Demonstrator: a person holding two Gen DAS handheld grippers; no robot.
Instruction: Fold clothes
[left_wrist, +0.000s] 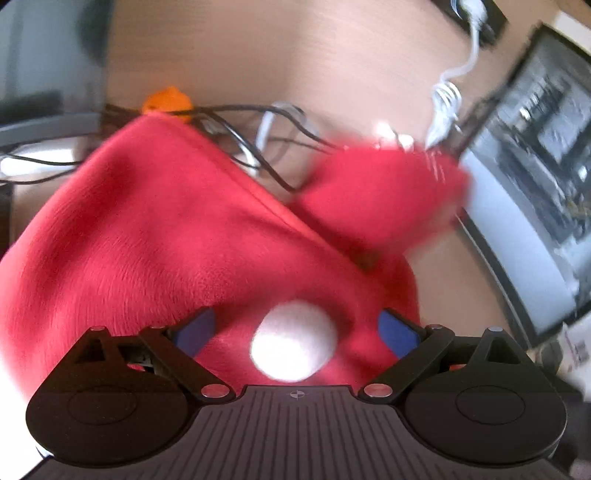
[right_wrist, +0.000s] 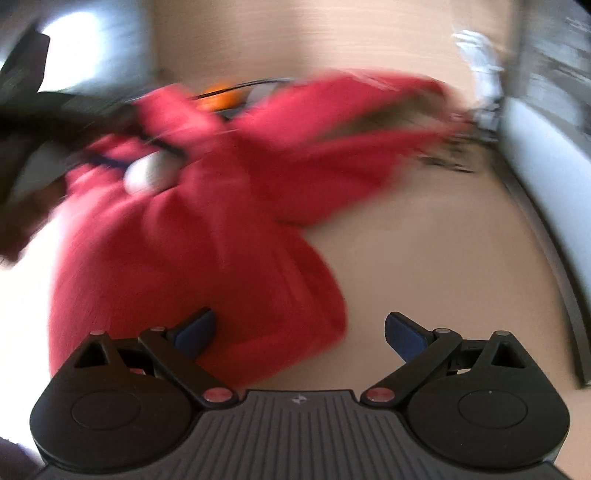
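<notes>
1. Between the wide-spread fingers of the left gripper (left_wrist: 295, 332) sits a white pompom (left_wrist: 293, 341), ungripped.
2. Beyond it, the red garment (left_wrist: 166, 240) sprawls across the table (left_wrist: 332, 55).
3. Right gripper (right_wrist: 299, 332) gapes empty over the garment's near edge.
4. Cables (left_wrist: 258, 122) lie toward the table's far edge.

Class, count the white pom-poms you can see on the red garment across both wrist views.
1. The white pom-pom sits between the open left gripper fingers, on the red garment; others may be hidden in folds.

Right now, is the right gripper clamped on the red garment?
No. In the right wrist view the right gripper has its jaws spread wide, with the red garment lying loose between and beyond them on the table.
</notes>
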